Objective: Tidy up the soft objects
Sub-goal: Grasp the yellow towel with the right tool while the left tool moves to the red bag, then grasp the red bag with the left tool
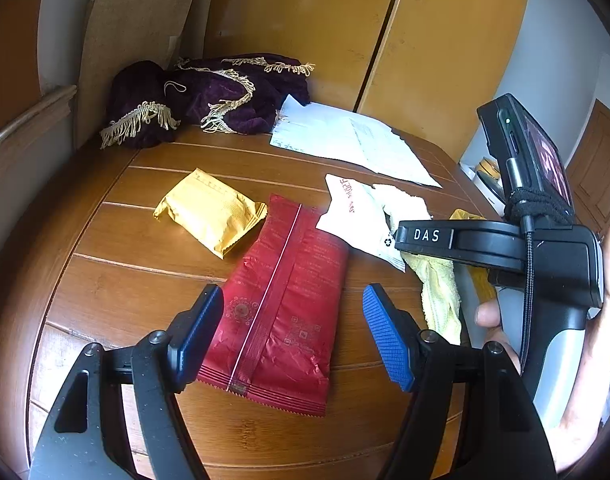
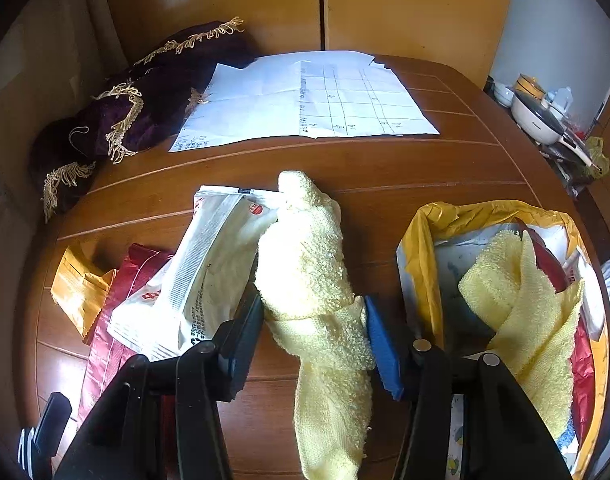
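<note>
We read "DAS" in white letters on the black body of the right gripper (image 1: 427, 235), seen from the left wrist view. The white packet (image 1: 357, 216) carries red lettering and a recycling sign, too small to read. The gridded paper (image 2: 305, 100) near the table's far edge is illegible.

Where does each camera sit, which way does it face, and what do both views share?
Left wrist: on the left gripper, facing the red packet; open fingers, a hand on the other gripper.
Right wrist: on the right gripper, facing its clamped yellow cloth beside the yellow-lined bin; only fingers show.
Shared: red packet, white pouch, gold packet, papers, purple cloth.
</note>
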Demonstrator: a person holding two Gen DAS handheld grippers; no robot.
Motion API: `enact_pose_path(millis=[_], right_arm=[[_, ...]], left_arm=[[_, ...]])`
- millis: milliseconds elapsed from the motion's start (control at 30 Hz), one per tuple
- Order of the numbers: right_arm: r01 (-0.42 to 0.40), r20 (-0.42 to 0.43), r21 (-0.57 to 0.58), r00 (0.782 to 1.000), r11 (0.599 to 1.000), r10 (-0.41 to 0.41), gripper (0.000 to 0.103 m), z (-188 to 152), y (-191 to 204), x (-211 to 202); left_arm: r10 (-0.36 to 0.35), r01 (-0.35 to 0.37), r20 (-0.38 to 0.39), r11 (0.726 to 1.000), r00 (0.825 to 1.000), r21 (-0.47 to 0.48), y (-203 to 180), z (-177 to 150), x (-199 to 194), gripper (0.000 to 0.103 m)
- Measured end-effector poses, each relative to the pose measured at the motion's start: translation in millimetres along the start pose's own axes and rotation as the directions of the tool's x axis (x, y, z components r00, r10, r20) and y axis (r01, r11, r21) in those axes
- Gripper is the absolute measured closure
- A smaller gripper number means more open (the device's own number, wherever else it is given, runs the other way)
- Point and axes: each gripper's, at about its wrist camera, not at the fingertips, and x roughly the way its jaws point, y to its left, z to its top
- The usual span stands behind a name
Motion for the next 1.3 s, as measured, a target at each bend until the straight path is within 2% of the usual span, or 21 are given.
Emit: enact_pose_path(millis=[200, 400, 500, 633, 767, 833, 1000, 1100, 1200, 1300], right_arm=[[-0.022, 0.004, 0.034, 1.000, 0.999, 0.022, 0.068, 0.5, -7.8, -4.7], [-0.114, 0.086, 0.132, 0.991, 0.985, 0.103, 0.068, 2.1, -30.2, -28.5], [-0.175, 0.132, 0.182, 0.979, 0.968, 0.153, 0.068, 2.1, -41.7, -38.0], [-0.212, 0.188, 0.187, 0.966, 0.959, 0.177, 0.068, 2.8, -45.4, -50.1], [-0.215, 0.187, 0.168, 0.965, 0.962, 0.183, 0.068, 2.0, -39.3, -49.6], [-0.229, 0.179, 0.166, 0.964, 0.959, 0.199, 0.068, 1.8, -38.5, -47.7], [-0.236, 0.171, 0.166, 0.963, 0.958, 0.207, 0.068, 0.7, -37.7, -45.8], [-0.242, 0.170, 0.170, 0.962, 0.955, 0.214, 0.068, 0.5, -37.9, -45.6], [-0.243, 0.181, 0.182, 0.961, 0.953, 0.211, 0.068, 0.1, -40.8, -47.5], [-0.252, 0.187, 0.188, 0.958, 0.949, 0.217, 0.068, -0.2, -44.2, -48.6]], left_arm=[[0.016, -0.017, 0.029, 1.000, 0.999, 0.015, -1.4, -0.5, -4.3, 0.031], [0.007, -0.007, 0.031, 1.000, 0.999, 0.024, -3.7, 1.1, -5.9, 0.031], [0.056, -0.057, 0.011, 0.996, 0.998, 0.062, -9.7, 3.3, 3.7, 0.031], [0.109, -0.100, -0.053, 0.983, 0.993, 0.152, -19.3, 6.2, 24.7, 0.031], [0.141, -0.114, -0.107, 0.967, 0.984, 0.226, -19.8, 10.1, 44.5, 0.031], [0.143, -0.112, -0.124, 0.967, 0.982, 0.229, -17.3, 9.2, 51.8, 0.025], [0.130, -0.096, -0.152, 0.972, 0.980, 0.214, -14.7, 5.9, 55.4, 0.025], [0.133, -0.100, -0.164, 0.975, 0.977, 0.196, -13.6, 4.5, 56.4, 0.025], [0.159, -0.122, -0.150, 0.965, 0.976, 0.230, -17.0, 1.0, 55.0, 0.025], [0.156, -0.121, -0.144, 0.966, 0.977, 0.226, -16.3, 0.7, 54.1, 0.025]])
